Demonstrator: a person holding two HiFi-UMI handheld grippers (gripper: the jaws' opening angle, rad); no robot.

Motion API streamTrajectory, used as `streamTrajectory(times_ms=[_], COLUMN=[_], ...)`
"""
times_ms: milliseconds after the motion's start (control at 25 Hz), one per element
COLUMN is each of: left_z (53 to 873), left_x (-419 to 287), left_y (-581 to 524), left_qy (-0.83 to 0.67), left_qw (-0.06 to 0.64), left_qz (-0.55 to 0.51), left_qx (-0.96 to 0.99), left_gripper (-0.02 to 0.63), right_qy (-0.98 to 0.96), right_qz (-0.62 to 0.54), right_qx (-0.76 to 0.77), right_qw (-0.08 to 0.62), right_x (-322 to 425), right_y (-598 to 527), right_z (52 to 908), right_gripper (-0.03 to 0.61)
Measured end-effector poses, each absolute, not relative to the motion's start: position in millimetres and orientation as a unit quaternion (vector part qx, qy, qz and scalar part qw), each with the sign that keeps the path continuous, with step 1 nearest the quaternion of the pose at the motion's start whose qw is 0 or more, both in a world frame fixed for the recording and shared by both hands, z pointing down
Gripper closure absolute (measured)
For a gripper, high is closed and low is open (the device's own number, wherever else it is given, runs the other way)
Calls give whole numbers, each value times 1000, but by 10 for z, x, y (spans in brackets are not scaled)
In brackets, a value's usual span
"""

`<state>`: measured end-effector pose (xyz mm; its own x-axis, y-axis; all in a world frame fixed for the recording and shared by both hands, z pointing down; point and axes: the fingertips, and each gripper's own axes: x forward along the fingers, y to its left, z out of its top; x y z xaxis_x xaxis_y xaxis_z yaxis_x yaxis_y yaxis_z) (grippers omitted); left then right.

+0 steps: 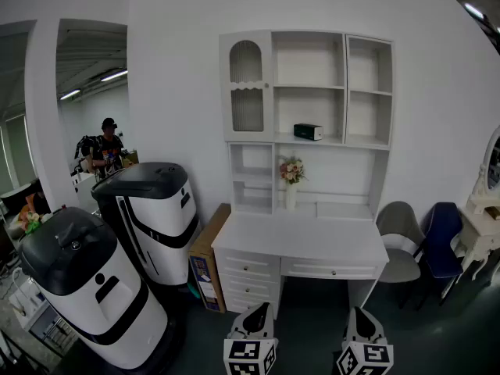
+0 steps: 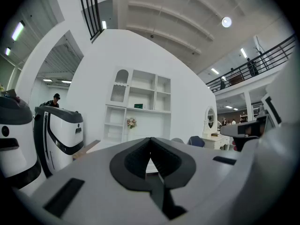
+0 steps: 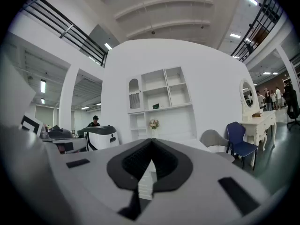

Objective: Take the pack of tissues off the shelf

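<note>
1. Left gripper (image 1: 257, 311), mine. It sits at 6 o'clock in the head view and points level toward the desk. My fingers are closed tip to tip with nothing between them.
2. Right gripper (image 1: 361, 314), mine. It sits at 5 o'clock in the head view, beside the left one but not touching it. These fingers are closed together too, and empty.
3. Pack of tissues (image 1: 308, 132). Dark green with a pale end, it lies on the shelf (image 1: 332, 141) in the middle bay of the white hutch, at 4 o'clock from the arched-door cabinet (image 1: 246, 87). It is at 1 o'clock from my left gripper and 11 o'clock from my right, well apart from both.
4. Flowers in a white vase (image 1: 291, 180). They stand in the open niche, at 7 o'clock from the pack.
5. Desk (image 1: 297, 241). White, with drawers, at 12 o'clock ahead of both grippers.
6. Two white-and-black machines. One is at 8 o'clock (image 1: 90, 295) and the other at 9 o'clock (image 1: 152, 209).
7. Cardboard box (image 1: 207, 264). It stands between the farther machine and the desk.
8. Grey chair (image 1: 400, 244) and blue chair (image 1: 441, 241), at 4 o'clock, right of the desk.
9. Person (image 1: 107, 145), at 10 o'clock, beyond the machines.
</note>
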<state>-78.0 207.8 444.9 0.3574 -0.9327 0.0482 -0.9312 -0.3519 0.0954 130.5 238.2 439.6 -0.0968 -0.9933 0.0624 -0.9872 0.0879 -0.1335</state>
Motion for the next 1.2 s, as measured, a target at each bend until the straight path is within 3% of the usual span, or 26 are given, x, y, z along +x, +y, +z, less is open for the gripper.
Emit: streamTrajectory(times_ms=[800,880,1040,1200], left_z=[4455,4462,4494,4518], left_x=[-804,-825,-908,-987], left_y=[2206,2218,2220,2215], left_qy=[-569,-569,-573,-577], left_qw=[52,53,51,43], left_qz=[-13,-12,-14,-15], left_qx=[821,820,818,816], left_gripper=[600,600,600,600], right_qy=[742,743,746,749], right_qz=[-90,-87,-83,-82], right_qx=[-663,-662,-659,-656], right_qw=[42,42,41,45], right_x=[1289,1268,1196,1125], right_y=[2520,2535,2552,2569], right_z=[4417,4410,4401,4360], right_gripper=[566,515,503,440])
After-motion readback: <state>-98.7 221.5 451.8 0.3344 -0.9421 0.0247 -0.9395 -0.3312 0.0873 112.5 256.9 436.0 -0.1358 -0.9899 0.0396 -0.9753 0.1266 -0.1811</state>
